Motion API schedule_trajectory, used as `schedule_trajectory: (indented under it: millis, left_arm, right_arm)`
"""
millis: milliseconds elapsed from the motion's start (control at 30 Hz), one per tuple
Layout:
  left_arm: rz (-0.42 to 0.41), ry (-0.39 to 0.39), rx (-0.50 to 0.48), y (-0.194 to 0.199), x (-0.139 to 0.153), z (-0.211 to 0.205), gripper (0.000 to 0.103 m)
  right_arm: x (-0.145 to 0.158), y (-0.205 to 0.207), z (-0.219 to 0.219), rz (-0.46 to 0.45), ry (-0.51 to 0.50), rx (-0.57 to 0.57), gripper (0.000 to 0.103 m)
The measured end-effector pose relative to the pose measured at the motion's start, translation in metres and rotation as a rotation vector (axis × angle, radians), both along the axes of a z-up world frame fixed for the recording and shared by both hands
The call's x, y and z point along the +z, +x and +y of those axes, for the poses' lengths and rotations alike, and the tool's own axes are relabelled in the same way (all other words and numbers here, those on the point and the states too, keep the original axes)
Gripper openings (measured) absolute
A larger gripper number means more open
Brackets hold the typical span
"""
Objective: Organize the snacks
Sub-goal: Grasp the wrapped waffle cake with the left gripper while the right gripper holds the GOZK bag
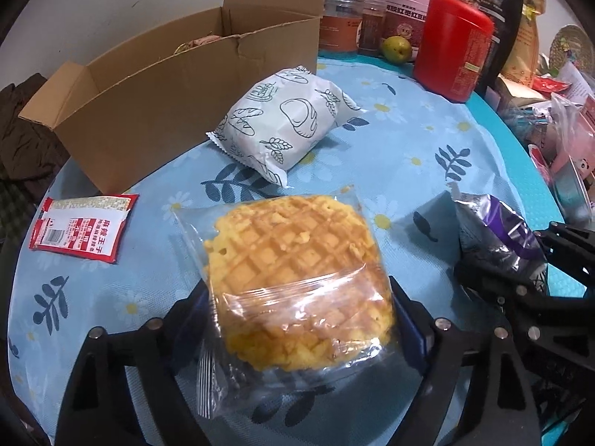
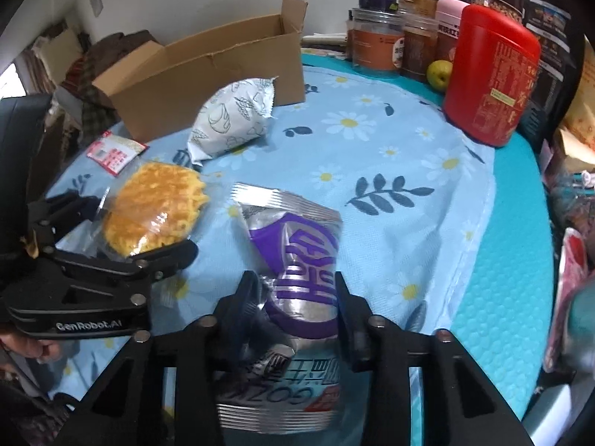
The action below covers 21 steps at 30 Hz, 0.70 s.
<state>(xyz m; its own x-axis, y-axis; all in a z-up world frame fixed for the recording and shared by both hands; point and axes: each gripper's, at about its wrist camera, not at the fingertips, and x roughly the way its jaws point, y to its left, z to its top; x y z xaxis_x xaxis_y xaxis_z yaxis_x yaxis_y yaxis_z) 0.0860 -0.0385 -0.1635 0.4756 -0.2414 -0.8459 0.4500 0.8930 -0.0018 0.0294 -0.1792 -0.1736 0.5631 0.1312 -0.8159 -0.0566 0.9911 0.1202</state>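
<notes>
Pinching a silver-and-purple snack pouch (image 2: 297,256) between clenched fingers (image 2: 347,319) of the right gripper (image 2: 293,308), pads pressed into its crumpled sides, pouch resting on the near part of the blue daisy tablecloth (image 2: 409,141). Straddling a clear-wrapped waffle-pattern bun (image 1: 297,278) with the left gripper (image 1: 297,319), fingers (image 1: 405,312) at either side of the wrapper; cannot tell whether the pads actually press it. Lying on the cloth toward the near left edge, that bun, just left of the pouch. Beyond it, a white bread-print packet (image 1: 286,119) near the middle of the table, and a small red-and-white sachet (image 1: 81,226) flat at the left edge. Standing open along the far left edge, a cardboard box (image 1: 156,111), close behind the white packet. Crowding the far right edge: a red canister (image 1: 453,48), a green fruit (image 1: 396,49), jars and dark bags.
</notes>
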Motion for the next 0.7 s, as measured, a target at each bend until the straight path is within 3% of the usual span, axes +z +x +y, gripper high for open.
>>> schedule_trajectory:
  millis: [700]
  left_arm:
    - [0.025,-0.077,-0.001,-0.022,0.016,0.021,0.085]
  right_arm:
    - [0.011,-0.011,0.021,-0.041,0.002,0.092,0.034]
